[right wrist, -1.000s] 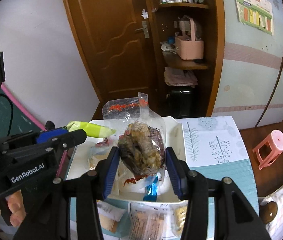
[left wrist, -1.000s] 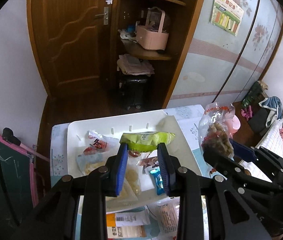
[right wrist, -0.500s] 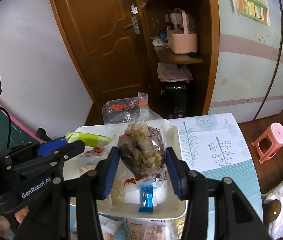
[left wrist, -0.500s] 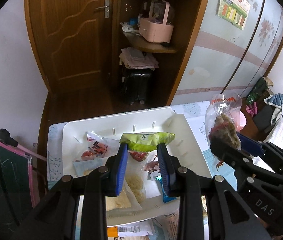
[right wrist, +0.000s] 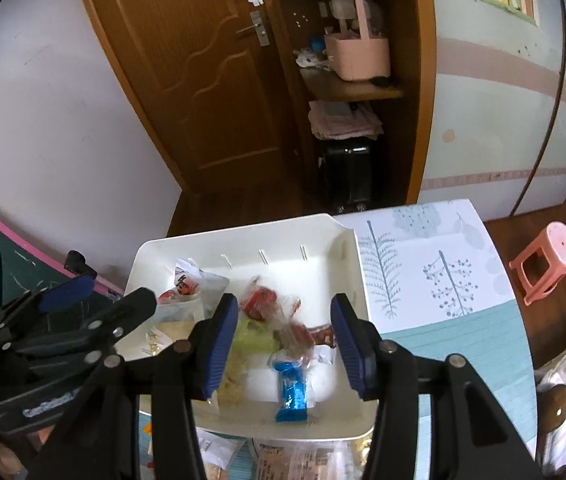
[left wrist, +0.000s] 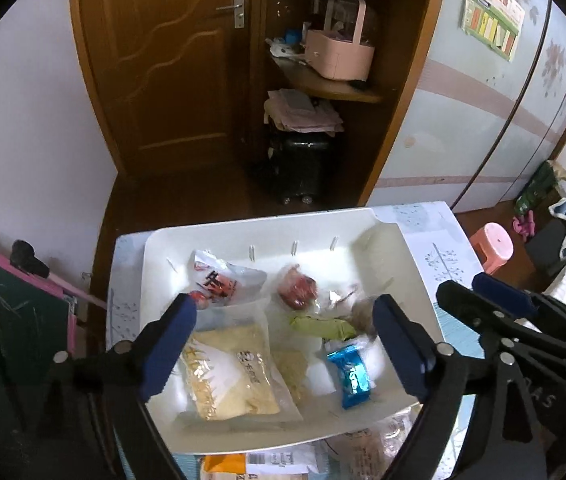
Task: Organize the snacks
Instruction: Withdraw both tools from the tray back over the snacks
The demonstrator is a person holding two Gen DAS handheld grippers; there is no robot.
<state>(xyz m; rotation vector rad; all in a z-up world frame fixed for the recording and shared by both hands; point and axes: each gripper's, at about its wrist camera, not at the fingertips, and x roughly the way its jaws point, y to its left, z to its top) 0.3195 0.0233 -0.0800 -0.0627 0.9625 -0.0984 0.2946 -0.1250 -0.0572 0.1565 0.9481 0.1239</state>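
A white tray (left wrist: 363, 232) on the table holds several snack packets: a green packet (left wrist: 319, 326), a blue packet (left wrist: 351, 374), a yellow noodle bag (left wrist: 223, 376), a red-printed white bag (left wrist: 223, 282) and a clear bag of brown snacks (right wrist: 293, 334). My left gripper (left wrist: 283, 344) is open and empty above the tray. My right gripper (right wrist: 283, 344) is open and empty above the tray's right half; it also shows at the right in the left wrist view (left wrist: 499, 320). The green packet (right wrist: 255, 338) and blue packet (right wrist: 291, 390) lie under it.
More snack bags (left wrist: 267, 464) lie on the table at the near edge of the tray. A patterned tablecloth (right wrist: 435, 280) lies to the tray's right. A pink stool (right wrist: 551, 260), a wooden door (left wrist: 171, 60) and shelves (left wrist: 331, 84) stand beyond the table.
Both grippers opened. The left let go of the green packet and the right let go of the clear bag of brown snacks; both now lie in the tray.
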